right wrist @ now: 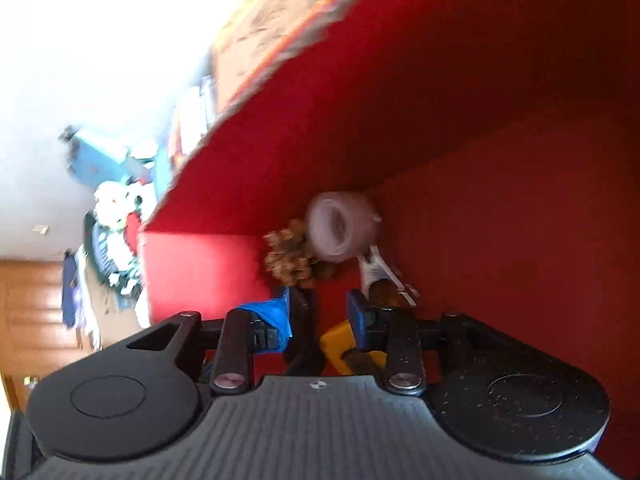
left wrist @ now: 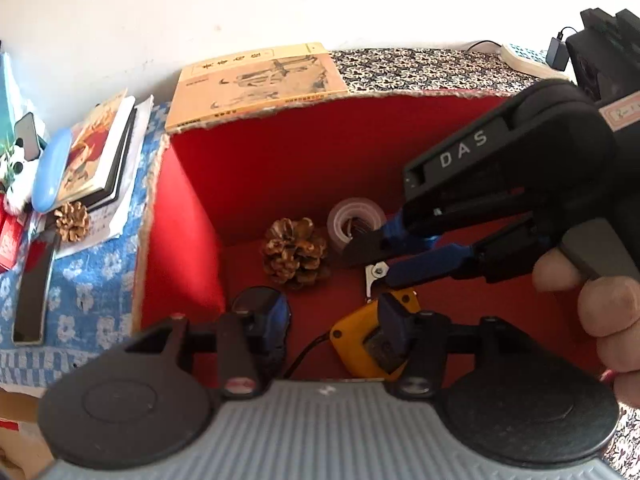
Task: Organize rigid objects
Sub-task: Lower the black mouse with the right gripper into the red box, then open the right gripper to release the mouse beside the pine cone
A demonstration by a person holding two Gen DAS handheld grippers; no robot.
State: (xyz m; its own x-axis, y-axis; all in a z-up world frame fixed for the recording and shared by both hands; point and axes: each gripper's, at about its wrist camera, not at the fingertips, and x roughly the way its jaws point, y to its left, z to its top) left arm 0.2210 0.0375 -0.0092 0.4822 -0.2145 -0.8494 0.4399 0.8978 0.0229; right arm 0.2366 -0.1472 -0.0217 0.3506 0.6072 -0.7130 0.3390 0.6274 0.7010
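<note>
An open red box holds a large pine cone, a clear tape roll, a small metal clipper and a yellow tape measure. My left gripper hangs open above the box's near side, its right finger over the tape measure. My right gripper reaches in from the right, blue fingers slightly apart just over the clipper, holding nothing. In the right wrist view the right gripper stands open, with the tape roll, pine cone, clipper and tape measure ahead.
A yellowed book lies on the box's far rim. Left of the box, on blue floral cloth, are stacked books, a blue case, a small pine cone and a long black object. A hand grips the right gripper.
</note>
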